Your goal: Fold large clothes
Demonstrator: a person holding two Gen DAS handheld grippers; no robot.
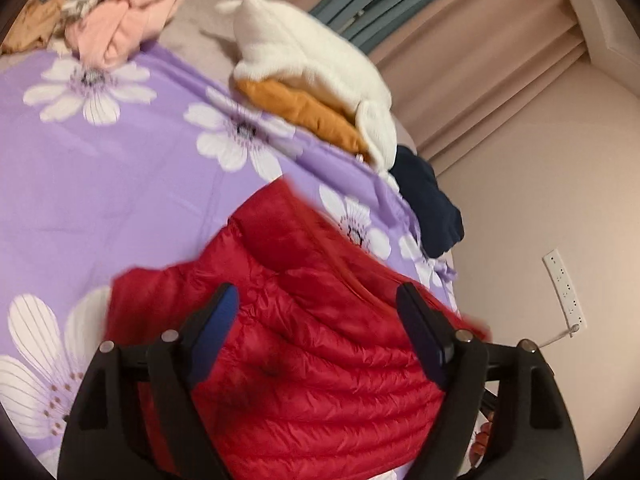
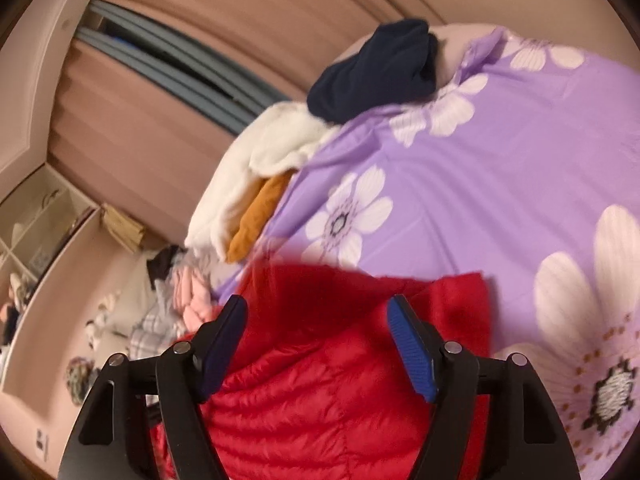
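A red quilted puffer jacket (image 1: 304,344) lies on a purple bedspread with white flowers (image 1: 100,184). My left gripper (image 1: 320,300) hangs just above it with its blue-padded fingers (image 1: 216,320) wide apart and nothing pressed between them. In the right wrist view the same red jacket (image 2: 304,380) fills the lower middle, its far edge blurred. My right gripper (image 2: 316,312) also stands open over the jacket, its pads (image 2: 412,356) clear of the fabric.
A white knit (image 1: 312,64) on a mustard garment (image 1: 304,112) and a navy garment (image 1: 428,208) sit at the bed's far edge. Pink and patterned clothes (image 1: 120,24) are piled at the top left. Curtains (image 1: 480,60) and a wall power strip (image 1: 564,292) lie beyond.
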